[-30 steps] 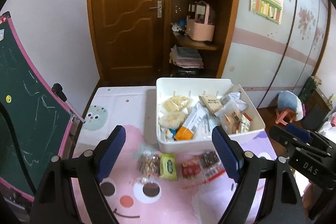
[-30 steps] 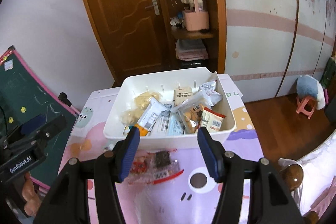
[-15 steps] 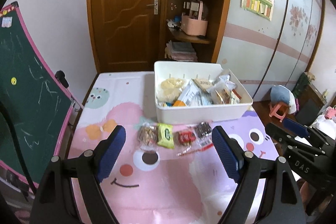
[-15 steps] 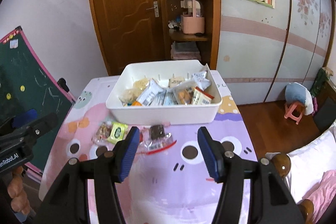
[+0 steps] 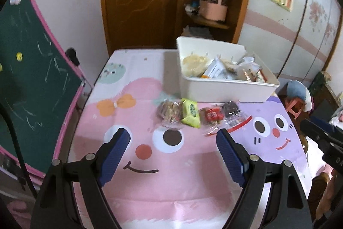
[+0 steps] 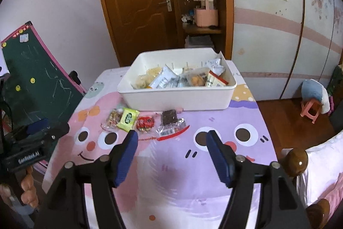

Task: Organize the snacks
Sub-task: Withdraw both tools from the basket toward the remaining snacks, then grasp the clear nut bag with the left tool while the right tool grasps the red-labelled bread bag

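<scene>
A white bin (image 5: 225, 91) (image 6: 178, 98) full of snack packets stands at the far side of the cartoon-print table. Before it lies a row of loose snacks: a clear nut packet (image 5: 169, 111) (image 6: 113, 117), a green packet (image 5: 190, 110) (image 6: 128, 118), a red packet (image 5: 212, 114) (image 6: 145, 122) and a dark bar in clear wrap (image 5: 232, 109) (image 6: 170, 119). My left gripper (image 5: 172, 142) hangs open over the table, short of the row, nothing between its fingers. My right gripper (image 6: 171, 142) is near the dark bar; its jaws are opening and hold nothing.
A green chalkboard (image 5: 32, 83) leans at the table's left edge. Behind the table are a wooden door (image 6: 137, 3) and shelves with a pink basket (image 6: 206, 16). A pink stool (image 6: 312, 109) and a bed post (image 6: 297, 161) are on the right.
Both grippers have drawn back from the bin toward the near side, so the row of loose snacks now lies ahead of the fingers. The right jaws have widened.
</scene>
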The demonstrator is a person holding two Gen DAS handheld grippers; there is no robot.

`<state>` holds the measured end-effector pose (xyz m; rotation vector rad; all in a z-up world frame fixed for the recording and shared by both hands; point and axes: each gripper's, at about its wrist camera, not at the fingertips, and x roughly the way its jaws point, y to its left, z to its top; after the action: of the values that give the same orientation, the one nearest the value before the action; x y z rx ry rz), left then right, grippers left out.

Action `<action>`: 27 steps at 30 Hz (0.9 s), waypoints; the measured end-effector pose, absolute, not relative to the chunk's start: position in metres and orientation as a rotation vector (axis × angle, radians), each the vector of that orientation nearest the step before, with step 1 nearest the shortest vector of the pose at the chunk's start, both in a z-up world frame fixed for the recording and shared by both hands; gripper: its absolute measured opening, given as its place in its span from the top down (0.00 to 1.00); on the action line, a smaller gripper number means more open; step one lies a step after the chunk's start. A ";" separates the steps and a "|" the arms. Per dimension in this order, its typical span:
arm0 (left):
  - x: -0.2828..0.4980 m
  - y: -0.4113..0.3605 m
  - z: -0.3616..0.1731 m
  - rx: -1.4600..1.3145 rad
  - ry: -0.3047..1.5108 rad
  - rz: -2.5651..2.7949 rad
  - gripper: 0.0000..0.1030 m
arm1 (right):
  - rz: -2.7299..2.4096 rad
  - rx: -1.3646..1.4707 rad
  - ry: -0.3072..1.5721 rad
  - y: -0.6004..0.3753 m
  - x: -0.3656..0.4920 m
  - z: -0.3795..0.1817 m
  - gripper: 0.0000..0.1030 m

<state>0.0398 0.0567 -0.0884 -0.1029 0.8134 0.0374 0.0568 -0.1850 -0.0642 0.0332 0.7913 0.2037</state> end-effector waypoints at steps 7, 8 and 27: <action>0.065 0.067 -0.115 -0.096 0.867 0.055 0.19 | 0.224 0.083 0.864 -0.184 0.079 -0.093 0.36; 0.070 0.069 -0.119 -0.095 0.875 0.057 0.19 | 0.228 0.086 0.874 -0.183 0.082 -0.097 0.36; 0.184 0.095 -0.184 -0.143 1.032 0.047 0.29 | 0.352 -0.002 1.046 -0.096 0.193 -0.184 0.36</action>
<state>0.1836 0.0952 -0.1841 -0.1431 1.0321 0.0469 0.1928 -0.0957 -0.1844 -0.0021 1.0456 0.3519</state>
